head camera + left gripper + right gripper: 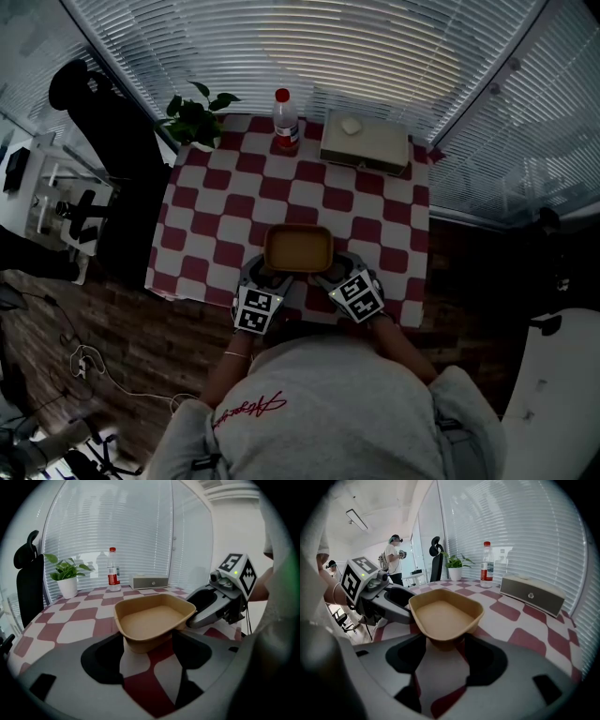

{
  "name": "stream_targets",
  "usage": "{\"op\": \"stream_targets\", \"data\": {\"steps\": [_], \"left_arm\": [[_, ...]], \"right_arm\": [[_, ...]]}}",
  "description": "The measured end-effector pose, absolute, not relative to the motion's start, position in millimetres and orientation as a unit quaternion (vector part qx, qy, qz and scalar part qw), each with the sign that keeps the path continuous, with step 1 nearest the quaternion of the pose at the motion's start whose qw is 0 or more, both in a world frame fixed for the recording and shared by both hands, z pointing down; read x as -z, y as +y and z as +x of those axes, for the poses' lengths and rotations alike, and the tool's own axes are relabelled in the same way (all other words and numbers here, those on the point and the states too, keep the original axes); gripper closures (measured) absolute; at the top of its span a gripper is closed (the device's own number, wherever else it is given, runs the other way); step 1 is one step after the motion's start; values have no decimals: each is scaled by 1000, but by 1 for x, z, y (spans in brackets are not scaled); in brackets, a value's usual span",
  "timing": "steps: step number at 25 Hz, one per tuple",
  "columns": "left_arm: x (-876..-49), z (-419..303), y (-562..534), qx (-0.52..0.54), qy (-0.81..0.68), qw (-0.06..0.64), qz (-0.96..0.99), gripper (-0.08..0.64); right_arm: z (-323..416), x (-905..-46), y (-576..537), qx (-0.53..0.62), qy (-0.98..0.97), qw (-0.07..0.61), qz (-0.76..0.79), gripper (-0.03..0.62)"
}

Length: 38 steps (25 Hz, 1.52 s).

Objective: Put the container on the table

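Note:
The tan, empty, rectangular container [298, 247] is low over the red-and-white checked table [366, 202], close to its front edge; whether it rests on the cloth I cannot tell. My left gripper [267, 274] has its jaws round the container's near left corner [140, 641], pads against its sides. At the near right corner [443, 639], my right gripper [330, 274] is closed on the container the same way. In each gripper view the other gripper shows beside the container: the right gripper [206, 609], the left gripper [389, 604].
At the table's far edge stand a potted plant [197, 117], a red-capped bottle [285, 120] and a beige box [365, 141]. A black office chair [112, 141] is left of the table. People [395, 559] stand in the room behind. Window blinds surround the far side.

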<state>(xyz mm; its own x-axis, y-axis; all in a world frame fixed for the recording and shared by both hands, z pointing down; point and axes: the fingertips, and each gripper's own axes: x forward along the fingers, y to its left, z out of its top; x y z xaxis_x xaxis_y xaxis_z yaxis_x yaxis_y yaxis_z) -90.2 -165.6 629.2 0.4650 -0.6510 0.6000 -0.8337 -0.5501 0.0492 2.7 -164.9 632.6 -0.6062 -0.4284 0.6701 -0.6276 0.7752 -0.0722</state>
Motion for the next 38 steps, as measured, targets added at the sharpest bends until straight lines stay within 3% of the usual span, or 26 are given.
{"op": "stream_targets", "data": {"steps": [38], "left_arm": [[-628, -96, -163, -264, -455, 165, 835, 232]], "right_arm": [[-8, -625, -161, -173, -891, 290, 304, 310]]}}
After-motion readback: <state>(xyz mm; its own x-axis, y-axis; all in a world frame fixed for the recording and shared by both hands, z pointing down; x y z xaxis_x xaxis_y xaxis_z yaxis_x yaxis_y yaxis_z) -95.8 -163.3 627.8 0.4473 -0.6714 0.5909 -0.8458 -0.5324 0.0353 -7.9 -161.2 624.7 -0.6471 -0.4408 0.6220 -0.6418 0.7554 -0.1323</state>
